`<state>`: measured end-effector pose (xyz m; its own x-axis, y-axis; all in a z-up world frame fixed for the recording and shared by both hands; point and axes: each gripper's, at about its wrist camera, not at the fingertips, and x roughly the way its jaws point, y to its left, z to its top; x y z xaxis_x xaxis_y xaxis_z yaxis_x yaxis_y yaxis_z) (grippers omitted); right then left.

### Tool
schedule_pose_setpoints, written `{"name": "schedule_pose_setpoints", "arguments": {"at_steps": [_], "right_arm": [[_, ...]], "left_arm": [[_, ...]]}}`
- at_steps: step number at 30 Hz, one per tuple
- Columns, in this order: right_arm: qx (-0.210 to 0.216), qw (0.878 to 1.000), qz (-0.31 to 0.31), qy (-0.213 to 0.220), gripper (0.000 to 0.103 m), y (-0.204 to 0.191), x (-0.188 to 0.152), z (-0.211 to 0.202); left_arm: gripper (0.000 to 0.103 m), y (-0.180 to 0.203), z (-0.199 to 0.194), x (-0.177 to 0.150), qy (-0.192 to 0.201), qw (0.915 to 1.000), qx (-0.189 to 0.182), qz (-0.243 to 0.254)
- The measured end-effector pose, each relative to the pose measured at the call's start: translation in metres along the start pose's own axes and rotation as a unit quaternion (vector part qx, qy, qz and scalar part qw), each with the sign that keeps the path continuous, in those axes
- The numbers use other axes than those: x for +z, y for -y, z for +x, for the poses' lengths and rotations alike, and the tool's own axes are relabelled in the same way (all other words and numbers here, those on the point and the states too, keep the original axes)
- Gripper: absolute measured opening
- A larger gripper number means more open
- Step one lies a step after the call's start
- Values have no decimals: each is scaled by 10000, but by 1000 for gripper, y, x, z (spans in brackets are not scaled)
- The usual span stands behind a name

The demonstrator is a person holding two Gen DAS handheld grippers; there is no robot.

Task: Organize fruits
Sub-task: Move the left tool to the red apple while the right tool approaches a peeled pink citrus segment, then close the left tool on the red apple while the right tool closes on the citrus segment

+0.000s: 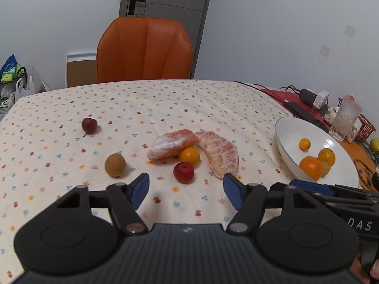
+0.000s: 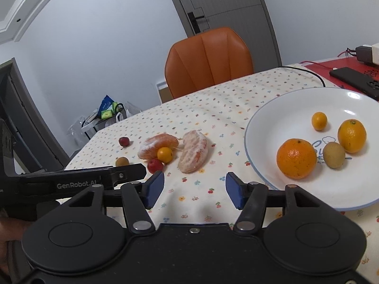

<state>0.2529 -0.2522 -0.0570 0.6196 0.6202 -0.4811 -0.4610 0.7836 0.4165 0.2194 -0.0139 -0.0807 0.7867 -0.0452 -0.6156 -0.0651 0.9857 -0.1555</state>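
My left gripper [image 1: 186,186] stands open over the flowered tablecloth, nothing between its blue pads. Just beyond it lie a red fruit [image 1: 183,172], a small orange fruit [image 1: 189,156], two peeled citrus segments [image 1: 174,147] [image 1: 219,156], a brown round fruit [image 1: 115,165] and, farther left, a dark red fruit [image 1: 89,125]. My right gripper [image 2: 194,182] is open too and empty, beside the white plate [image 2: 272,118]. On the plate sit an orange [image 2: 296,158], a yellow-orange citrus [image 2: 351,136], a brown fruit [image 2: 334,154] and a small orange fruit [image 2: 319,120].
An orange chair [image 1: 144,49] stands behind the table's far edge. At the right end are a phone [image 2: 355,79], chargers with cables [image 1: 312,98], a clear glass [image 1: 345,118] and a red basket [image 1: 366,127]. Bags lie on the floor at the left [image 1: 14,80].
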Motion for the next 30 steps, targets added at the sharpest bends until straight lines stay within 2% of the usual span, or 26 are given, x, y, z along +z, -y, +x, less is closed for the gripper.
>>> {"name": "schedule_pose_setpoints", "arguments": {"at_steps": [6,17,18,19,20,21,26,30], "right_arm": [[31,9998,-20,-194,45,4,1,11],[170,9993,-113,-317,41,-1,8,27],[171,9993,-100,-327,40,-1,8,29],[163,9993,-94,-336,40,-2,9,31],[146,9992,-96,-348,40,-3,9,33],[123,9992,-99,-363,40,-4,10,35],[-9,9991,-125,-403,41,-9,12,44],[-143,9988,-216,-424,46,-16,16,53]], "left_arm": [[58,4,17,2,-129,9999,5,22],[47,2,40,6,-183,9998,98,40],[41,1,41,7,-172,9997,140,42],[30,0,42,7,-158,9997,159,13],[23,-2,42,8,-165,9997,161,-39],[21,-4,42,8,-171,9997,142,-97],[21,-14,35,6,-168,9996,88,-216],[21,-23,28,5,-128,9994,112,-302]]}}
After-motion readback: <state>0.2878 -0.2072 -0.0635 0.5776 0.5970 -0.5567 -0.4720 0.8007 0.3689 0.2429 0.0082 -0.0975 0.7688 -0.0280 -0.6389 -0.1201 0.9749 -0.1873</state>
